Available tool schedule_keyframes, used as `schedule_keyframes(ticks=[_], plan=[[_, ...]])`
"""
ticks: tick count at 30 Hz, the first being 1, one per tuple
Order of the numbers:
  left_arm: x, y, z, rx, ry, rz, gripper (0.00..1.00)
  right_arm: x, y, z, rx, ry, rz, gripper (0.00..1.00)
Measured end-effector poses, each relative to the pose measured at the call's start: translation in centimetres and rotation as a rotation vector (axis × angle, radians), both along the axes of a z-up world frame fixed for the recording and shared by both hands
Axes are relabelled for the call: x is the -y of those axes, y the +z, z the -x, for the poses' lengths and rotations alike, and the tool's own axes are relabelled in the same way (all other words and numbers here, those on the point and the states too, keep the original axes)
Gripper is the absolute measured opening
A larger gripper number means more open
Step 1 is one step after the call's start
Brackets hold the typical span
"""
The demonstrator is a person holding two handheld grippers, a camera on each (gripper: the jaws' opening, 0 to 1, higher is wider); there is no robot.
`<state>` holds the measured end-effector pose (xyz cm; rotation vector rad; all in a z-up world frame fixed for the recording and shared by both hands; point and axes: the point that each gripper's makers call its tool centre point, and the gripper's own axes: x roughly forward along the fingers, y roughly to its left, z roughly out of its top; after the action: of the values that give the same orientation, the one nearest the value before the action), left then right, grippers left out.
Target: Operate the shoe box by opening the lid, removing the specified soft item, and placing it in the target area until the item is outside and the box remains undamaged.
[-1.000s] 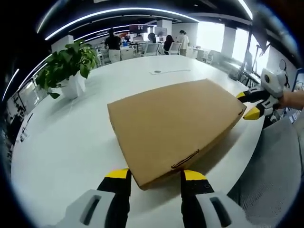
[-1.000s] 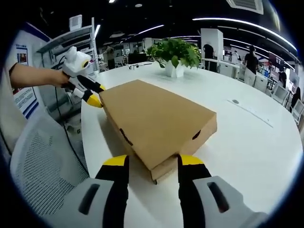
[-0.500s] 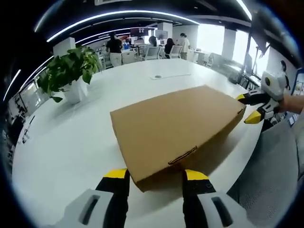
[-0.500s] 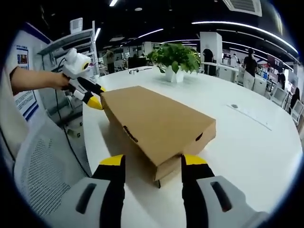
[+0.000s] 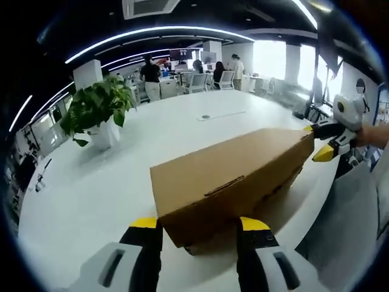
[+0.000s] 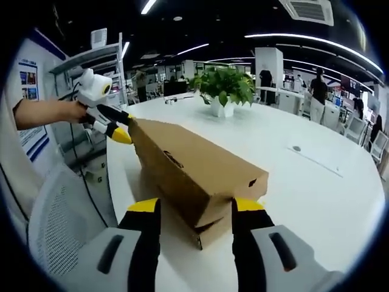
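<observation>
Right now the lid of the shoe box (image 5: 234, 176) is being lifted at both ends. In the left gripper view, the left tongs (image 5: 197, 226) are rising from the bottom centre, jaws standing apart on either side of the near corner of the lid; whether the yellow tips are pressing the cardboard or merely bracketing it, I cannot tell. In the right gripper view the right tongs (image 6: 195, 208) are doing the same at the opposite end, jaws spread around the raised corner, and a gap is showing beneath the lid there, above the lower tray.

To my eye the box is going to handle as light, fairly stiff cardboard that could crease or tear if pinched hard, so the sensible hold is on the lid's side walls near the corners, lifting evenly. The soft item inside is hidden.

It is a plain brown box, long and shallow, with a slot-like tab in the end wall and a small dark notch on the side. It is sitting mid-frame on the white tabletop (image 5: 91, 194), close to the edge by a grey mesh chair (image 6: 58, 213).

Further back, the other tongs are meeting the far corner in each view. Beyond, a potted plant (image 5: 100, 106) is standing at upper left, and people are working in the office behind.
</observation>
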<state>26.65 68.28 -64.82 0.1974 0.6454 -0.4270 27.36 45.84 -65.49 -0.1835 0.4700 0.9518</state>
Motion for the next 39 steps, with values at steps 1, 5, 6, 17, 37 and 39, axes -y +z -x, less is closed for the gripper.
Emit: schedule_keyframes(ticks=[1,5,6,17,37,39], plan=[[0.0,0.3,-0.1,0.013,0.003,0.002,0.49,-0.1,0.3,-0.1,0.006,-0.001,-0.005,0.44],[0.0,1.2,-0.6,0.041,0.013,0.010,0.49,-0.2,1.2,-0.5,0.019,-0.008,-0.021,0.46],[0.0,1.3,-0.7,0.044,0.013,0.008,0.49,-0.2,1.4,-0.6,0.023,-0.009,-0.023,0.46],[-0.5,3.8,-2.9,0.126,0.038,0.009,0.43,-0.3,3.5,-2.1,0.070,-0.019,-0.045,0.47],[-1.8,6.8,-7.6,0.234,0.110,0.003,0.25,-0.2,5.8,-5.9,0.152,-0.015,-0.033,0.46],[-2.0,6.9,-7.9,0.238,0.116,-0.001,0.23,-0.2,5.9,-6.3,0.154,-0.014,-0.034,0.46]])
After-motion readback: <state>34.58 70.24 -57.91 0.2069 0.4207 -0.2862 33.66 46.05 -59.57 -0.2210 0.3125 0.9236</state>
